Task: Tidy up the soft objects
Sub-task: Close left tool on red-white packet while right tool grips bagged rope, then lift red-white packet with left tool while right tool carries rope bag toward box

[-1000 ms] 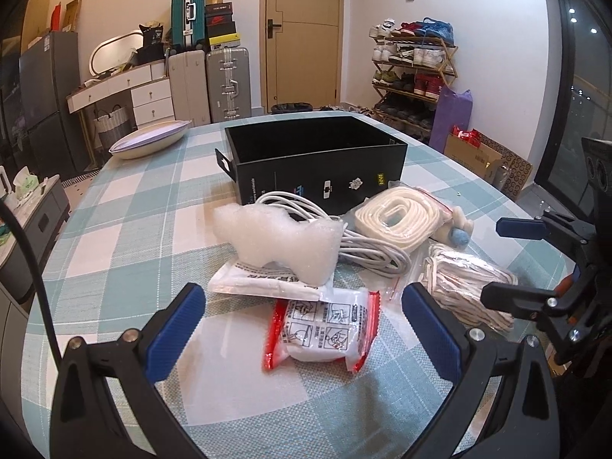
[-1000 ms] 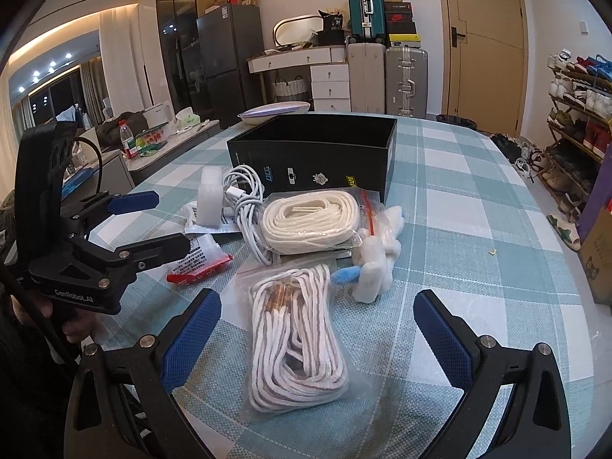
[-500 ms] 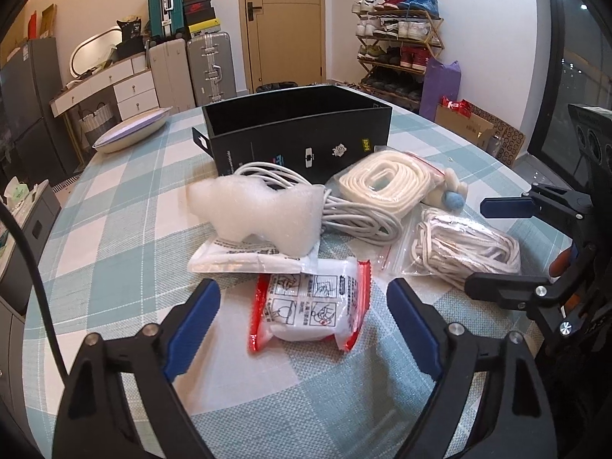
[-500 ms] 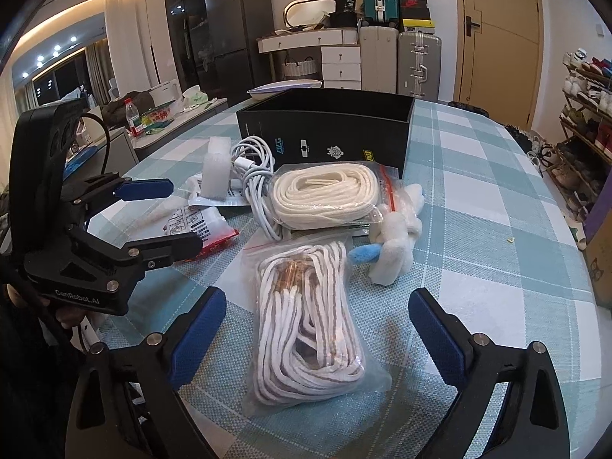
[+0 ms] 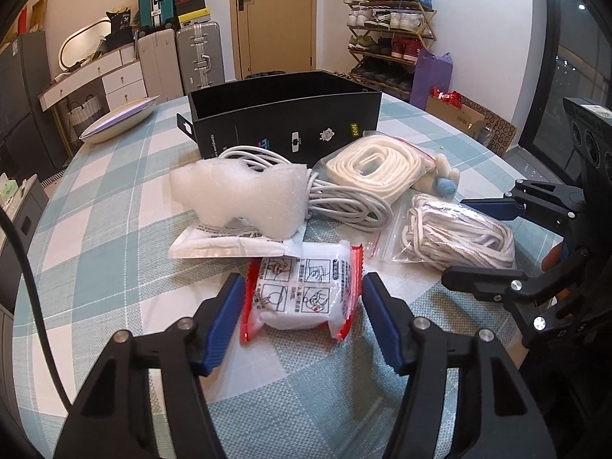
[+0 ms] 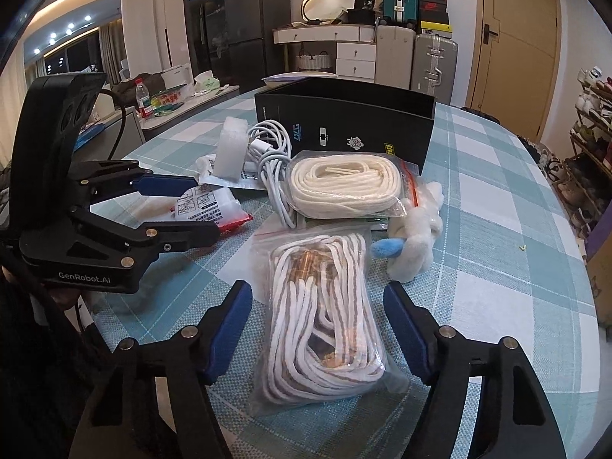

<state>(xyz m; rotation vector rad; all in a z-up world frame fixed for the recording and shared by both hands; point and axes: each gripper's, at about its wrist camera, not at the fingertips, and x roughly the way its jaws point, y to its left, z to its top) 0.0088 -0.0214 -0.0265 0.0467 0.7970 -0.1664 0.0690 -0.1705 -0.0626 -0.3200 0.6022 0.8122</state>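
On the checked tabletop (image 5: 114,199), soft items cluster before the black box (image 5: 285,122), presumably their destination. Left claw (image 5: 302,319) straddles the red-edged packet (image 5: 302,290), right claw (image 6: 319,329) the bagged rope (image 6: 325,317), both spread apart.

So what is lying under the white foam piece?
The foam rests on a flat white printed packet and partly on the cable coil. Whatever lies beneath that packet is covered.

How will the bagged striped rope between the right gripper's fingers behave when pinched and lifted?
Probably floppy: the bagged striped rope is loose coils in a thin clear zip bag, so its ends should sag either side of the right gripper. The glossy film looks slippery, so the open jaws may grab plastic rather than cord. It seems light for its bulk.
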